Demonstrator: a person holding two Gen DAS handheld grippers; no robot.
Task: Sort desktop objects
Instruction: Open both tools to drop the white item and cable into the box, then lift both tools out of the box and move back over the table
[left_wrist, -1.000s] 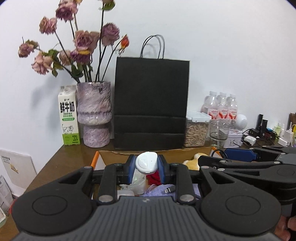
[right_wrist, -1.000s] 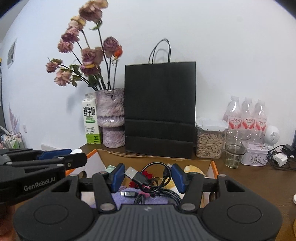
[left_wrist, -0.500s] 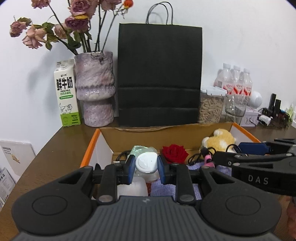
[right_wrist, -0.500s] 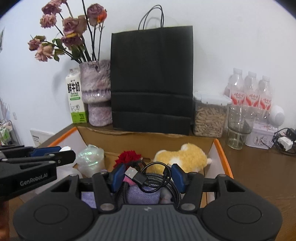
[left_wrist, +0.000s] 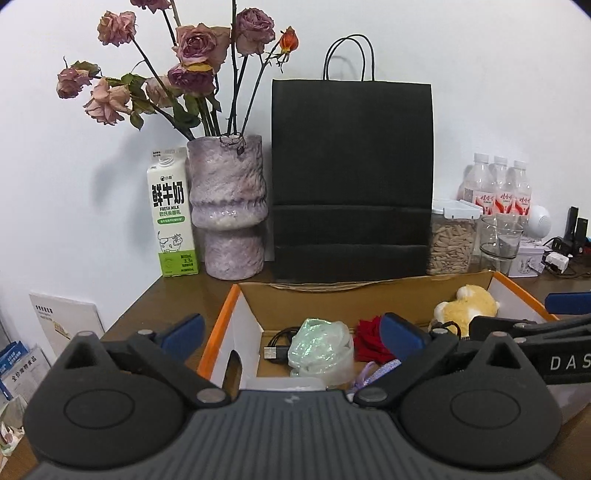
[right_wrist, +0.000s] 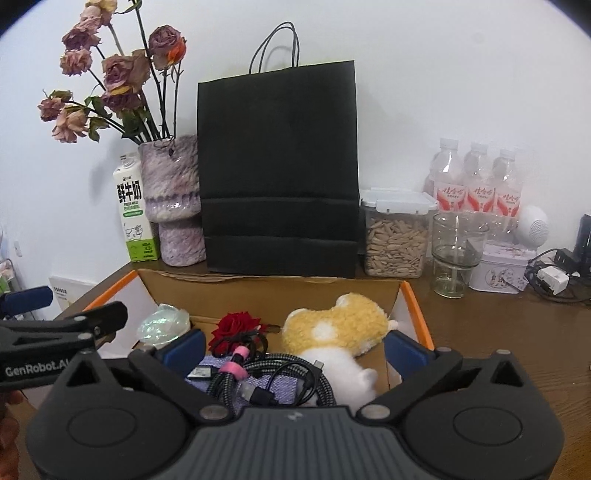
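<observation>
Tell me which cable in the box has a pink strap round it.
The braided coil lying under the right gripper. The thin black USB cable at the box's left rear has no strap.

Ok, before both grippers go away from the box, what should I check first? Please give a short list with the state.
1. Left gripper free: ok, jaws opening, nothing pressed between its pads.
2. Right gripper free: ok, jaws opening; the cable bundle lies loose below, between the fingers.
3. Cable bundle inside the cardboard box: ok.
4. Grippers apart from each other: ok.
5. Cable free of the right fingers: cannot tell.
</observation>
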